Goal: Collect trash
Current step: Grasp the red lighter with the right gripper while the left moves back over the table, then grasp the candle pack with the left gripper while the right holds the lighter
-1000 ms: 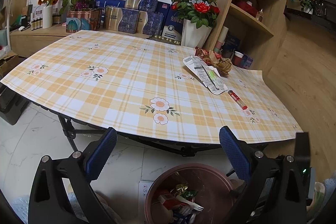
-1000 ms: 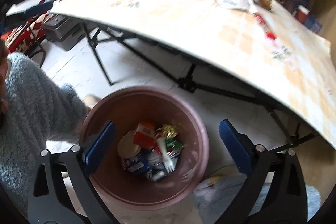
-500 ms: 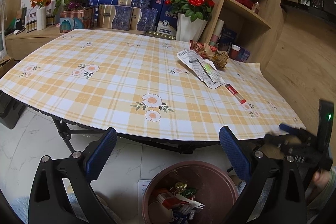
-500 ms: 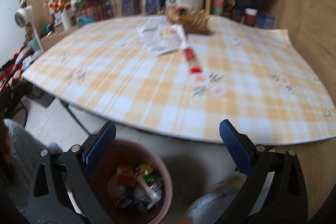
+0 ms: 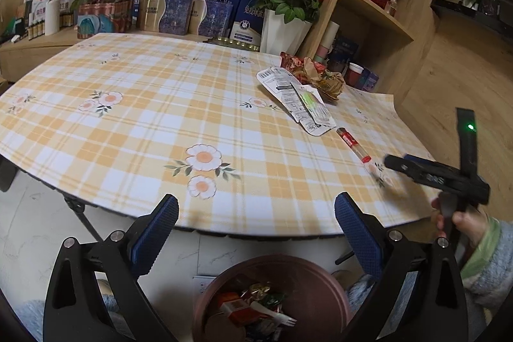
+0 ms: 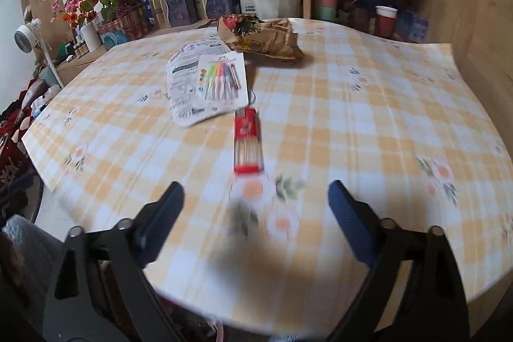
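One brown bin point(image 5: 323, 284) holds wrappers point(image 5: 243, 306); left hand-held gripper point(image 5: 256, 233) apart, right one point(image 6: 256, 207) closing, empty.

- Left gripper point(image 5: 255, 225) — tilted downward, blue pads spread wide, nothing between them
- Right gripper point(image 6: 256, 210) — tilted downward; jaws closing, nothing between them; seen side-on from the left wrist, gripped by a hand point(image 5: 461, 220) in a fuzzy grey sleeve
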Demonstrator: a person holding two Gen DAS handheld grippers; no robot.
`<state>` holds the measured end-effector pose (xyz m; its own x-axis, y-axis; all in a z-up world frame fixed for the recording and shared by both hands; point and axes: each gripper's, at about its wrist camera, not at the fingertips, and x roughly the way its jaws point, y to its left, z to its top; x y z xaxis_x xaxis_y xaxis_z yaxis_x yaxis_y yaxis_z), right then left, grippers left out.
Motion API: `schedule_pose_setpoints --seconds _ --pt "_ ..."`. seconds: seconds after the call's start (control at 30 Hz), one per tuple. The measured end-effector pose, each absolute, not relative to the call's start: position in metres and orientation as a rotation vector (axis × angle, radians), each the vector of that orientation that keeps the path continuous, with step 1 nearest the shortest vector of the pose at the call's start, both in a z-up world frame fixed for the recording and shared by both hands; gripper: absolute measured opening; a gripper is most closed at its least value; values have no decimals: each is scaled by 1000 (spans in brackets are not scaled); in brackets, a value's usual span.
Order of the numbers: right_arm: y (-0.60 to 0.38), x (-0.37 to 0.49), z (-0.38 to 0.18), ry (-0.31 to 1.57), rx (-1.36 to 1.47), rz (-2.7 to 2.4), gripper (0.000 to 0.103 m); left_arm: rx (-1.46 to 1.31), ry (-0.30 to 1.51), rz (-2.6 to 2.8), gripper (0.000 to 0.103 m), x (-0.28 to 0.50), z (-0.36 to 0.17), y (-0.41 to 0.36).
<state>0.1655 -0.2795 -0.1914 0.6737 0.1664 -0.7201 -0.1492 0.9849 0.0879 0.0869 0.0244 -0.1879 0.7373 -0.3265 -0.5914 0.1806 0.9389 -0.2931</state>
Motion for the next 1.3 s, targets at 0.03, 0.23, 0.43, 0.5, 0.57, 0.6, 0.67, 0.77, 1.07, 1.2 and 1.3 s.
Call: schedule_pose_setpoints --seconds 0.03,0.23,0.43,0.5,0.57,0.6,0.67,0.77,1.07,1.2,1.3 --pt "-277 173 -193 816 17 182 82 -228 686 -275 96 91 -188 23" --pt "-257 220 -206 867 -26 190 63 -230 720 -253 96 116 -195 13" --pt "-247 234 -216 915 -56 166 48 -170 762 -269 96 135 -195 -2" --pt "-247 235 -215 912 -56 176 26 -164 775 -278 96 147 -191 -11" --pt "-252 238 -214 914 -27 176 26 -167 780 -289 96 160 -185 -22" --pt "-256 241 -213 912 5 181 26 -167 779 -295 96 168 -182 -29" --pt "-271 247 -210 899 112 213 26 -162 777 -307 96 180 -176 -42" --pt "-291 247 -197 828 198 240 26 -123 783 -327 96 208 -168 -74" --pt "-350 250 -187 722 341 253 26 -33 810 -272 91 280 -173 -152" --pt "-366 249 -187 714 374 238 26 -55 854 -219 71 303 -180 -160" --pt "-373 243 -184 691 396 236 26 -37 859 -198 67 313 -184 -167"
